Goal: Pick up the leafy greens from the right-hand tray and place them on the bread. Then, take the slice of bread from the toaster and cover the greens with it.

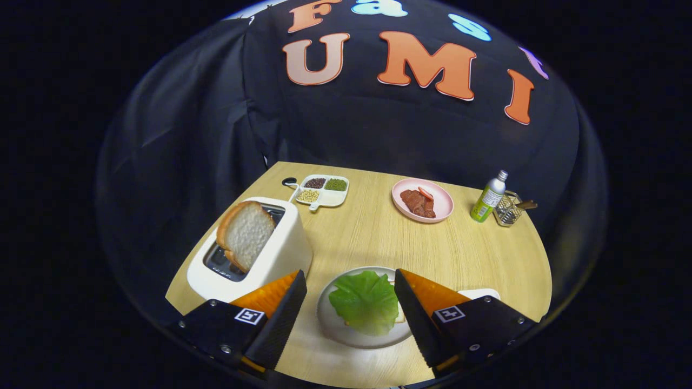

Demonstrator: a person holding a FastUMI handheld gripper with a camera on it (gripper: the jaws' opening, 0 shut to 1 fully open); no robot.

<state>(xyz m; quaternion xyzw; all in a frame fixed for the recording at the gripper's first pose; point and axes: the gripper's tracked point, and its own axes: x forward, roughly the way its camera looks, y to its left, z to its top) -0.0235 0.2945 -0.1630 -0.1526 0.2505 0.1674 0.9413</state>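
A green leaf of leafy greens (366,302) lies on a slice of bread, of which only a thin edge (399,319) shows, on a grey plate (331,324). My gripper (350,289) hangs open above that plate, its two fingers either side of the greens with nothing held. To the left stands a white toaster (281,254) with a slice of bread (244,233) sticking up out of its slot, tilted. A corner of a white tray (481,293) peeks out behind the right finger.
At the back of the round wooden table are a divided white dish of beans (323,190), a pink plate with meat (423,200), a green bottle (488,198) and a wire basket (508,209). Black cloth walls close behind.
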